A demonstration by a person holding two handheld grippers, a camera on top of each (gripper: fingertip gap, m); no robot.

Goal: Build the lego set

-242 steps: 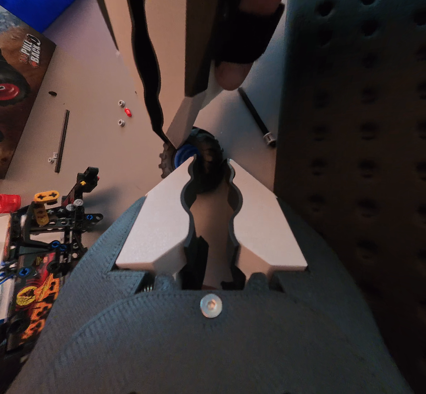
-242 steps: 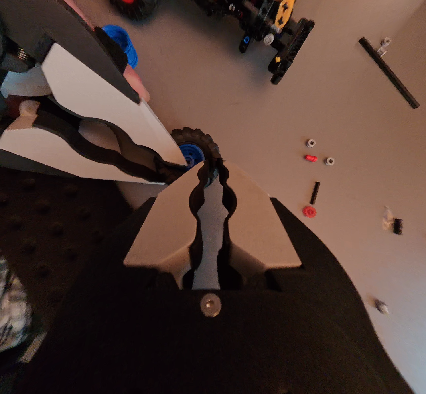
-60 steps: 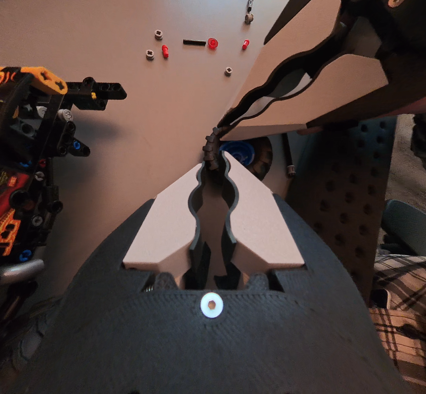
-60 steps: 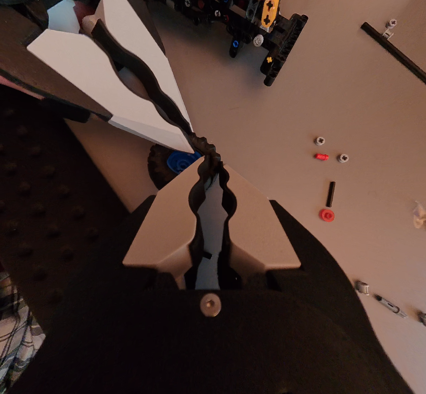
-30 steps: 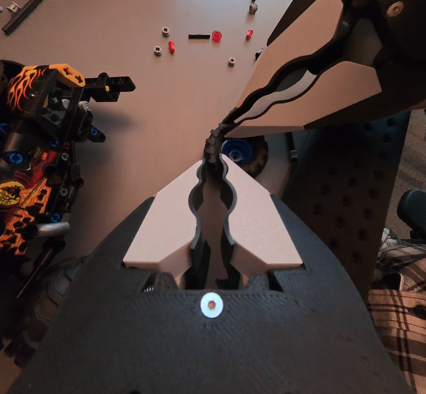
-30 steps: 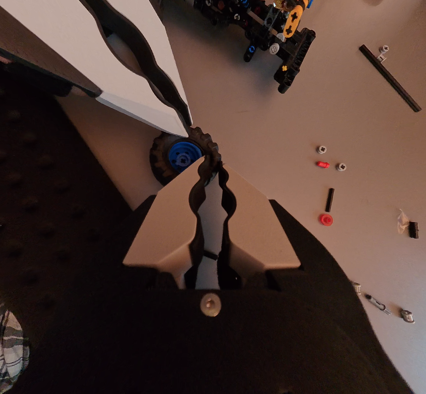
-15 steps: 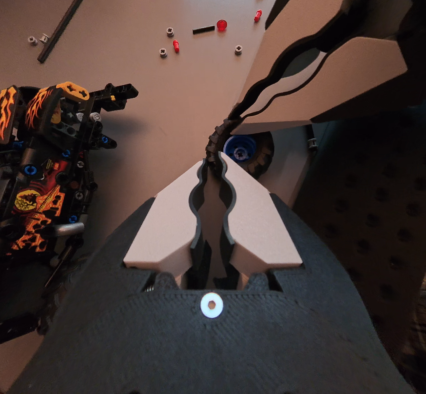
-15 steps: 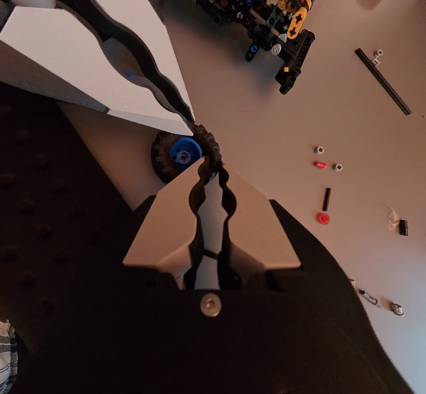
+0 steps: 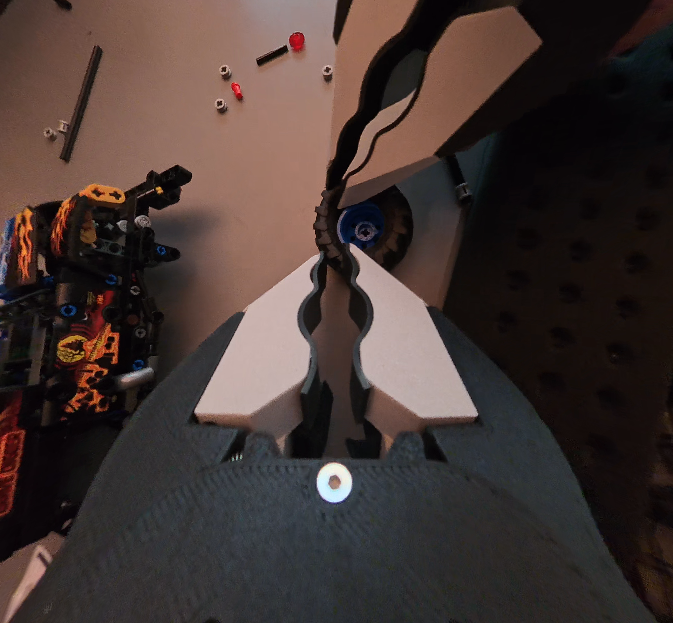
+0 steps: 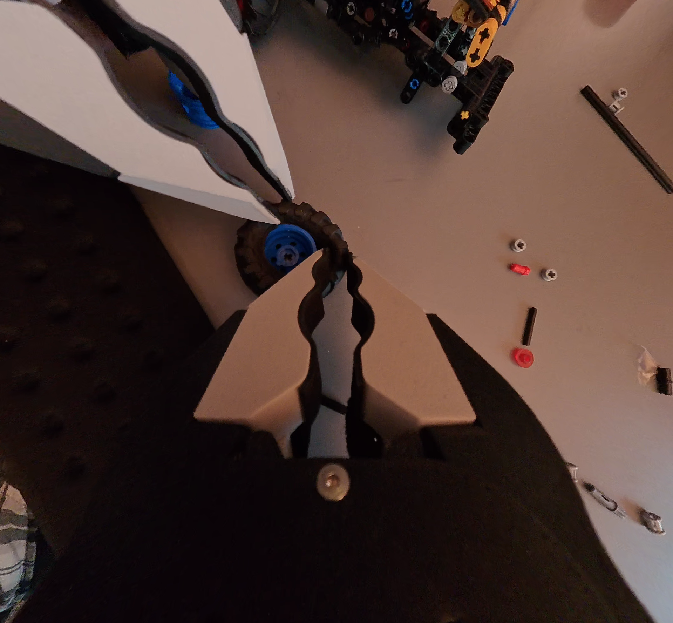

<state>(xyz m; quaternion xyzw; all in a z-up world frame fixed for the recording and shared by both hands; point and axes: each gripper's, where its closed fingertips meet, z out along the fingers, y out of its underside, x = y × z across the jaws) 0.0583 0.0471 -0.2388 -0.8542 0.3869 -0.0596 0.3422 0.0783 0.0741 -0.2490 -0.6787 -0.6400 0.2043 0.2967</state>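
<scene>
You're pinching the black tyre (image 9: 327, 226) with both grippers at once, right at the near edge of the table (image 9: 218, 168), close to where the dark dotted mat (image 9: 564, 314) begins. Your left gripper (image 9: 333, 259) is closing narrow on the tyre's rubber wall from below, and your right gripper (image 10: 333, 263) is clamping the same rubber a little further round the ring. In the left wrist view the right gripper (image 9: 333, 186) is coming down from above, so the two sets of fingertips are sitting almost tip to tip along one stretch of tread.

The blue wheel hub (image 10: 289, 246) is sitting inside the tyre, face up, its cross hole showing. It's lying to the left of your right fingertips and to the right of your left ones, so the hub is between the two grips and slightly off to the side. The rubber is looking lifted and bent where you're holding it, while the far side of the tyre is lying low round the hub. By the look of it, you're working the tyre onto the hub.

The half-built truck (image 9: 91, 277) is waiting at the left side of the table, and the loose small pieces (image 10: 528, 270) are lying scattered well apart toward the far side
</scene>
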